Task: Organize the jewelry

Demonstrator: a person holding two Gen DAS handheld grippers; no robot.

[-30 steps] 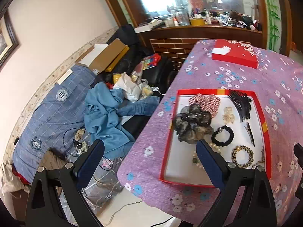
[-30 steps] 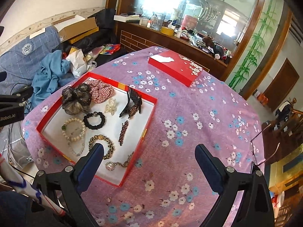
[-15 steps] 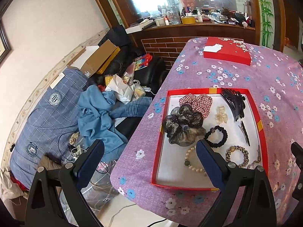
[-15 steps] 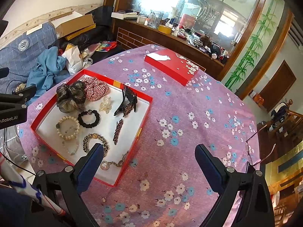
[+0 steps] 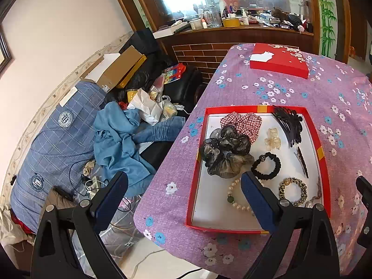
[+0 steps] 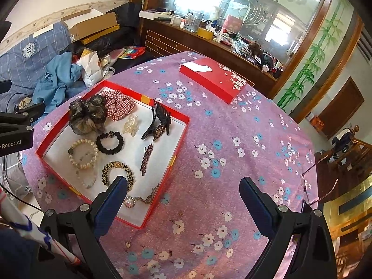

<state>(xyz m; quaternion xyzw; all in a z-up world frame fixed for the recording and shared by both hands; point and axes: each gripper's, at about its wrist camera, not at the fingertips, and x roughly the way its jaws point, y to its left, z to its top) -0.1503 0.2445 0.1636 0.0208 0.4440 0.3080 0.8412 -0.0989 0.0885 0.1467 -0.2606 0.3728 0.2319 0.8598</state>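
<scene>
Both grippers have pulled back and up, so more table shows. The left gripper (image 5: 183,200) and right gripper (image 6: 182,200) are wide apart, holding nothing. The jewelry sits in the red tray (image 6: 179,139) at 10 o'clock. Sorting looks unstarted.

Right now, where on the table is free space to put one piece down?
The purple cloth lies bare between the open red tray and the glasses, and between that tray and the closed red box. The tray's near-left corner shows white floor; its far end is crowded with scrunchies.
</scene>
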